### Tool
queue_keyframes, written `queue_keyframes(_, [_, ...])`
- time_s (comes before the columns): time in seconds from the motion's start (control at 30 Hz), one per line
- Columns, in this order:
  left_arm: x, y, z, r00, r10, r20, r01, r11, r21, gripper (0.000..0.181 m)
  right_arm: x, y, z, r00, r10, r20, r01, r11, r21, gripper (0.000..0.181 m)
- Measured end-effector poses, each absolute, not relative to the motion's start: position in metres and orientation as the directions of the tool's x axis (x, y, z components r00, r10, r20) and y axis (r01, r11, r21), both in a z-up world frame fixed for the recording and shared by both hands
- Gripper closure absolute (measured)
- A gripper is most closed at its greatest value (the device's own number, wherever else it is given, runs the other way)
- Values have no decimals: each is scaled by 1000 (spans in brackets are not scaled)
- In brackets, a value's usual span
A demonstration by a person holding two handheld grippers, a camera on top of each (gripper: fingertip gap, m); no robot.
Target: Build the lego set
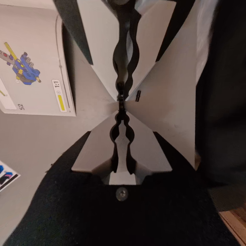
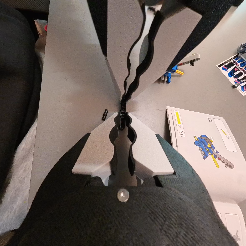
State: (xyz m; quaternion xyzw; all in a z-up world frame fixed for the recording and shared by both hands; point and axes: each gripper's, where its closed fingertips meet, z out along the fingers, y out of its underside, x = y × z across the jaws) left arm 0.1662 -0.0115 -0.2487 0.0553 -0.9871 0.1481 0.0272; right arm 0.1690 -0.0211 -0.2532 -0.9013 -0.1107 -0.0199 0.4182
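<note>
Two hand-held grippers (image 1: 121, 115) (image 2: 123, 114) pinching one black beam (image 2: 122, 117), grey table (image 2: 193, 95), open booklet (image 2: 199, 139)

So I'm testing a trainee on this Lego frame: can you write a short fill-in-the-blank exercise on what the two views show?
1. The left gripper and right gripper both pinch one thin ____ beam from opposite ends.
2. A loose black pin lies on the ____.
3. The open instruction booklet pictures a mostly ____ model.
4. The sticker sheet lies ____ on the table.

Missing: black; table; blue; flat
</note>
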Motion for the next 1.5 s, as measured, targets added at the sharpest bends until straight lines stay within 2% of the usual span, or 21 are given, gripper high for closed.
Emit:
queue_keyframes(0.17, [166, -13, -247, -996, -80, 39, -89, 902, -422, 181, 169, -21, -253, 973, 183, 138, 224, -624, -749, 174])
queue_keyframes(0.3, [169, -12, -246, -990, -140, 34, -133, 797, -589, 181, 169, -21, -253, 976, 182, 119, 209, -627, -751, 174])
queue_keyframes(0.47, [167, -9, -236, -983, -178, 42, -153, 676, -721, 181, 169, -21, -253, 978, 183, 101, 195, -629, -753, 174])
queue_keyframes(0.63, [171, 1, -230, -974, -222, -41, -121, 669, -734, 181, 169, -21, -253, 978, 183, 99, 194, -629, -753, 174])
queue_keyframes(0.77, [168, 0, -243, -977, -207, -54, -113, 714, -691, 173, 169, -21, -253, 979, 184, 92, 189, -630, -753, 174])
queue_keyframes(0.9, [169, -6, -248, -977, -214, 3, -155, 696, -702, 173, 169, -21, -253, 979, 184, 92, 189, -630, -754, 174])
queue_keyframes(1.0, [168, -7, -249, -976, -213, 39, -177, 681, -710, 180, 169, -21, -253, 979, 184, 89, 187, -630, -754, 174])
queue_keyframes(1.2, [175, -2, -230, -960, -241, -141, -71, 699, -711, 180, 169, -22, -252, 977, 186, 106, 201, -626, -753, 173])
queue_keyframes(1.23, [176, 0, -228, -951, -240, -193, -42, 721, -692, 180, 171, -22, -250, 977, 173, 125, 207, -620, -757, 162])
queue_keyframes(1.33, [175, 2, -225, -935, -240, -263, -21, 775, -632, 180, 176, -17, -233, 947, 155, 280, 318, -544, -776, 163])
queue_keyframes(1.4, [175, -1, -223, -934, -278, -226, -71, 762, -644, 180, 179, -12, -219, 887, 120, 446, 445, -480, -756, 162])
queue_keyframes(1.5, [172, -8, -215, -939, -319, -126, -141, 694, -706, 180, 181, -6, -214, 817, 88, 570, 540, -462, -703, 160])
